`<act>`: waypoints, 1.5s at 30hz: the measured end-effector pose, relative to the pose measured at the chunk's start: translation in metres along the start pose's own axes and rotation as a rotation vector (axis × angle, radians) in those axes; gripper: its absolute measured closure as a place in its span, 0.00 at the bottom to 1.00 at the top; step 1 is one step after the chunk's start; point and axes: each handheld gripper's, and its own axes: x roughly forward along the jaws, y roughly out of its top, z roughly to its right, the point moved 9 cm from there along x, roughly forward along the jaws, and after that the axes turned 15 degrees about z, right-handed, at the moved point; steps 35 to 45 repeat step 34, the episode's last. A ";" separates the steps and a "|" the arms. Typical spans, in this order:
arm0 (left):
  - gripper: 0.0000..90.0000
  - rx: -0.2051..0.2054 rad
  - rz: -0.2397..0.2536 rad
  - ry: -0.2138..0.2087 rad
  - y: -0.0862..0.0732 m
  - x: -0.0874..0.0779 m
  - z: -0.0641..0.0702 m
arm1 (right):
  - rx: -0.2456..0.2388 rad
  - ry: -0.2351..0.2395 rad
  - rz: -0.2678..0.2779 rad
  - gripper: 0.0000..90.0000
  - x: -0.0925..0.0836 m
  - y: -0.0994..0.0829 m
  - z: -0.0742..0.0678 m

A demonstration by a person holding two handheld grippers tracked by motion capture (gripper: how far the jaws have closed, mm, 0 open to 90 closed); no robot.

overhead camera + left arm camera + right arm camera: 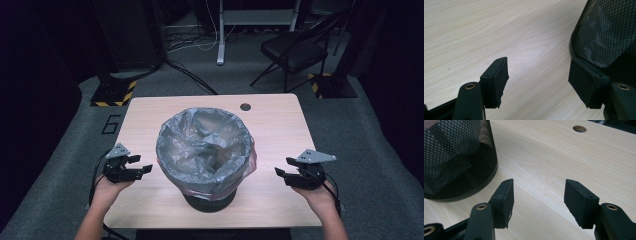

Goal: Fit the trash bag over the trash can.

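My left gripper [144, 169] sits low over the table [280, 130], its jaws spread well apart with only pale wood grain between them. Nothing is held. In the left gripper view the mesh bin [606, 37] rises just beyond one of my pads [586, 82], very close to it, though I cannot tell whether that pad actually touches the wire wall; the other pad [497, 77] stands clear over bare wood.

My right gripper [279, 172] is likewise wide open and empty (the gap shows only table surface). In the right gripper view the bin [456, 157] stands ahead and off to one side of the jaws, near the closer pad [505, 200] but apart from it, its dark base ring resting on the wood. Farther ahead, beyond the jaws, is a round cable hole [579, 129] in the tabletop.

From the high view the bin [210, 197] stands between my two grippers, lined with a grey bag [200, 145] whose rim is folded over the top edge, with a pinkish layer [251, 160] showing beneath it on the side toward my right gripper. Both sets of jaws point inward at the bin, one from each flank, with a hand [107, 190] behind each.
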 end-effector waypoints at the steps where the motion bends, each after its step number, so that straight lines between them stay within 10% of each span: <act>1: 0.35 0.000 0.000 0.000 -0.001 0.001 0.000 | 0.004 -0.002 -0.003 0.44 0.001 -0.002 0.000; 45: 0.34 -0.049 -0.069 -0.022 -0.061 0.017 -0.014 | 0.055 -0.076 -0.050 0.36 0.014 -0.050 0.026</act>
